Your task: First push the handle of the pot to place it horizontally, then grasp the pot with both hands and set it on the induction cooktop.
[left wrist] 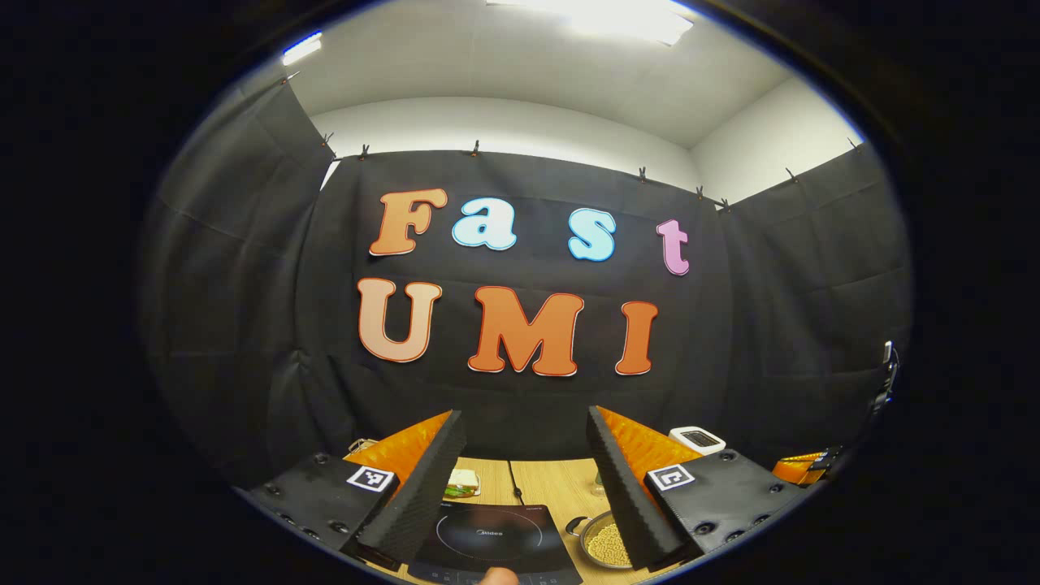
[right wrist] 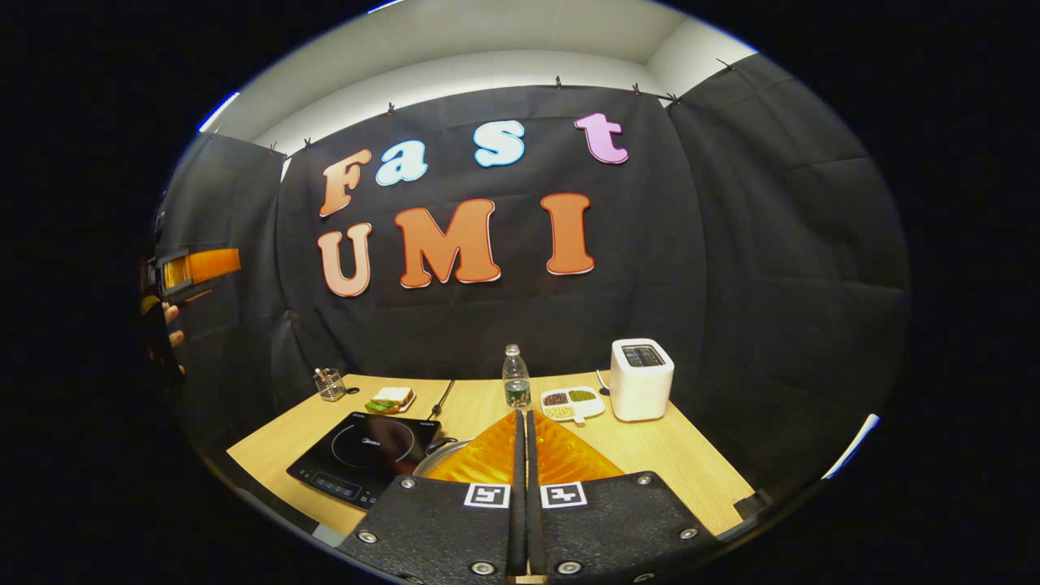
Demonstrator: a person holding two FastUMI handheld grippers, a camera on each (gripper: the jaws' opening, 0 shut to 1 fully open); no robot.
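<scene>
right gripper [right wrist: 521, 455] sits nearest its own camera, its two black fingers pressed flat together with nothing between them, orange backs meeting along a thin seam; it hangs above the near edge of the wooden table [right wrist: 674, 455]; pot [right wrist: 439, 453] lies just past the fingertips at about 10 o'clock, only a grey arc of rim peeking out from behind the orange; cooktop [right wrist: 366, 455] touches or nearly touches the pot on its 9 o'clock side, glass bare.

left gripper [left wrist: 526, 479] spread wide, grasping nothing; held high and well back, cooktop [left wrist: 491, 536] showing in the gap between the fingers at 6 o'clock; pot [left wrist: 605, 543] at about 5 o'clock, partly behind the right-hand finger, small pale grains inside; small loop handle [left wrist: 574, 526] on the rim faces the cooktop; a long handle, if any, is hidden, so its axis cannot be read.

judgement: handle push not yet begun; right gripper is the nearer, almost over the pot, and its clenched tip suits a push; left must drop toward 5 o'clock before any two-handed lift; carry to the cooktop looks short.
</scene>
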